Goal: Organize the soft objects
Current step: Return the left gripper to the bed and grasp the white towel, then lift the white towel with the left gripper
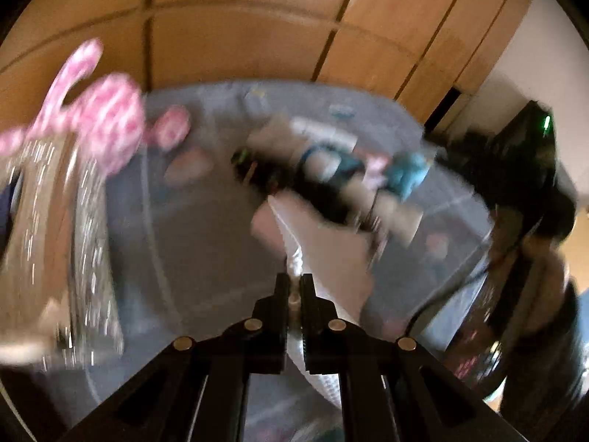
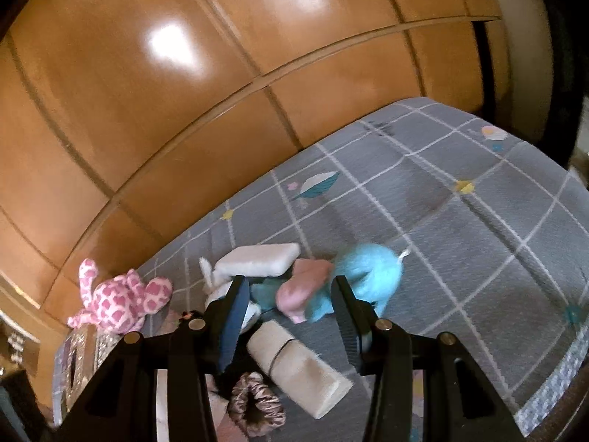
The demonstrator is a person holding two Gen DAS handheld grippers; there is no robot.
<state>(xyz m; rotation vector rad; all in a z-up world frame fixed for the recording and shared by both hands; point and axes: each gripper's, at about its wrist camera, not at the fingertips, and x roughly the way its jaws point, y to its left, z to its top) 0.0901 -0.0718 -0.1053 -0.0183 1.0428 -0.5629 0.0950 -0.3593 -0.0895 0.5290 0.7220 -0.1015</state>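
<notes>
On a grey checked bedspread point(image 2: 460, 199) beside glossy wooden wardrobe doors point(image 2: 184, 92), soft things lie in a loose heap: a blue plush toy point(image 2: 371, 272), a pink plush piece point(image 2: 302, 289) touching it, a white pad point(image 2: 257, 259) just behind, a rolled beige cloth point(image 2: 298, 372) with a band round it, and a satin scrunchie point(image 2: 256, 403) nearest the camera. A pink-and-white spotted plush point(image 2: 121, 300) sits near the bed's left edge. The right gripper point(image 2: 287, 320) hangs over the heap, jaws partly apart, gripping nothing. In the blurred left view, the left gripper point(image 1: 294, 287) is pinched closed on a pale cloth point(image 1: 324, 254).
</notes>
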